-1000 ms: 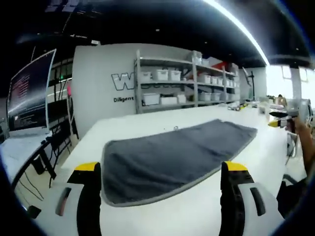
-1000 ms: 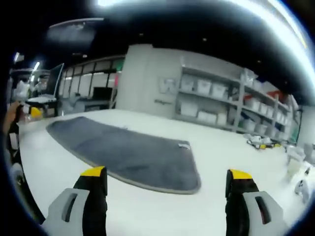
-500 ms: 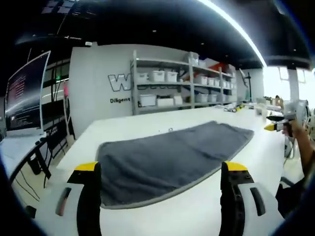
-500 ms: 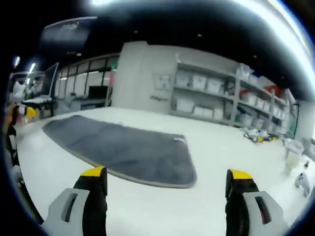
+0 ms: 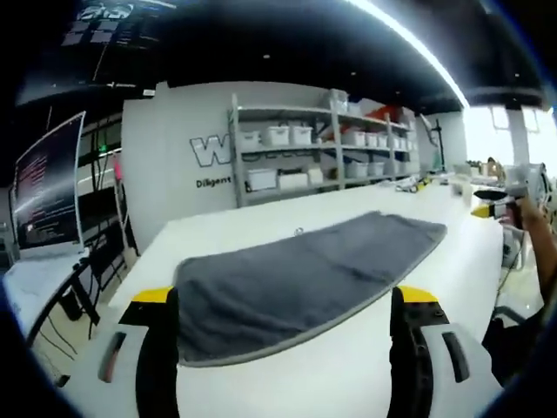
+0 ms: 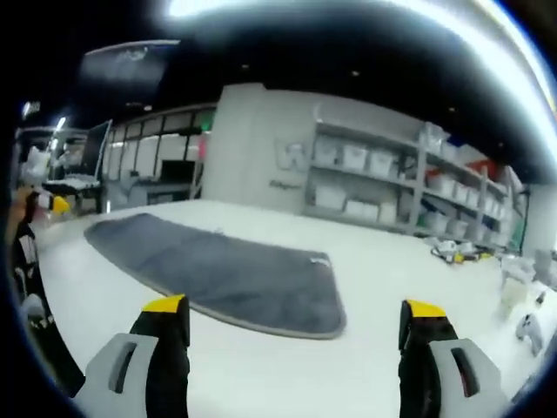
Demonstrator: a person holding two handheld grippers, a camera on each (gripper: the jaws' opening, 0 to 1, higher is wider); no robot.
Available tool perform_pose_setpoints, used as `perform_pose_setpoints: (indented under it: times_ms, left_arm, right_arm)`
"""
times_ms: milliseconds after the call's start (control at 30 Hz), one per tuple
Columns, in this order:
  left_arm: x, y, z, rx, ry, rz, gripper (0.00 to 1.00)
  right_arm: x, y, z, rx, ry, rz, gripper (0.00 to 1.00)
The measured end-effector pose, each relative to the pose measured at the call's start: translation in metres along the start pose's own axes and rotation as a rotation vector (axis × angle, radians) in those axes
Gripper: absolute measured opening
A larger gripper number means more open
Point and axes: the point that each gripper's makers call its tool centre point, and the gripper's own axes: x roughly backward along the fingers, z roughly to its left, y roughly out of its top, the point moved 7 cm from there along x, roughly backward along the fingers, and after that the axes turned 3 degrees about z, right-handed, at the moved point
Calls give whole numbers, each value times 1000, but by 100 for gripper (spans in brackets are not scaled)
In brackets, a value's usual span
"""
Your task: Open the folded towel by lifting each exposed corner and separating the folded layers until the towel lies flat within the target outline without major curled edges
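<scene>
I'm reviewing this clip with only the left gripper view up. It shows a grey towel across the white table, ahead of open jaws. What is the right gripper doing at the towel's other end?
Observer: The right gripper is open with nothing between its jaws. It is held over the table, facing the towel at its rounded end.
Operator: Is there any feature on that end to aim for?
Observer: A small pale label sits at the towel's far corner there.
Operator: Is anything else lying close by?
Observer: A small white object lies on the table off to the right, apart from the towel.
</scene>
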Motion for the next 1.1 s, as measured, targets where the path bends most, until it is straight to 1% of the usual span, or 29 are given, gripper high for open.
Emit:
perform_pose_setpoints:
  times_ms: [67, 167, 233, 267, 300, 333, 367, 400, 467, 500, 567, 600, 667, 700, 733, 833, 967, 1000, 1067, 1100]
  left_arm:
    - [2, 1, -4, 15, -19, -12, 100]
    - [2, 0, -7, 26, -32, -22, 100]
    - [0, -1, -9, 42, -43, -22, 100]
    - [-2, -2, -9, 53, -48, -19, 100]
    - [-4, -4, -10, 59, -51, -14, 100]
    - [-5, -4, -9, 60, -50, -11, 100]
    - [-5, -4, -8, 53, -46, -12, 100]
    - [-6, -3, -6, 51, -45, -17, 100]
    - [-6, 0, 0, 65, -49, -43, 100]
    - [-6, 0, 2, 78, -52, -55, 100]
    - [-7, -2, 5, 91, -63, -62, 100]
    - [-8, -4, 6, 94, -63, -64, 100]
    - [-8, -9, 7, 96, -64, -67, 100]
    - [-8, -11, 7, 99, -68, -65, 100]
    - [-7, -14, 7, 103, -75, -64, 100]
    - [-6, -20, 5, 114, -95, -63, 100]
    - [-4, -27, 0, 143, -127, -65, 100]
    - [-5, -29, -2, 141, -129, -69, 100]
    - [-7, -31, -6, 104, -126, -57, 100]
    - [-8, -31, -7, 90, -125, -61, 100]
  right_arm:
    - [3, -3, -2, -28, 20, 1, 100]
    - [3, -5, -9, -32, 7, 6, 100]
    - [-1, -6, -12, -36, 7, 5, 100]
    - [-5, -6, -10, -47, 41, -12, 100]
    - [-8, -6, -6, -79, 86, -22, 100]
    - [-11, -7, 0, -117, 138, -23, 100]
    - [-14, -8, 2, -132, 170, -20, 100]
    - [-17, -8, 0, -128, 159, -22, 100]
    - [-25, -8, -1, -49, 136, -26, 100]
    - [-28, -8, -1, -29, 132, -35, 100]
    - [-34, -13, 3, -35, 157, -17, 100]
    - [-36, -18, 9, -51, 193, 4, 100]
    - [-37, -23, 14, -37, 205, 35, 100]
    - [-36, -23, 16, -13, 206, 37, 100]
    - [-35, -22, 19, -8, 211, 36, 100]
    - [-31, -22, 23, -25, 230, 37, 100]
    - [-27, -24, 27, -17, 229, 51, 100]
    - [-26, -24, 28, -16, 233, 55, 100]
    - [-24, -24, 33, -8, 233, 52, 100]
    - [-22, -23, 34, 2, 233, 44, 100]
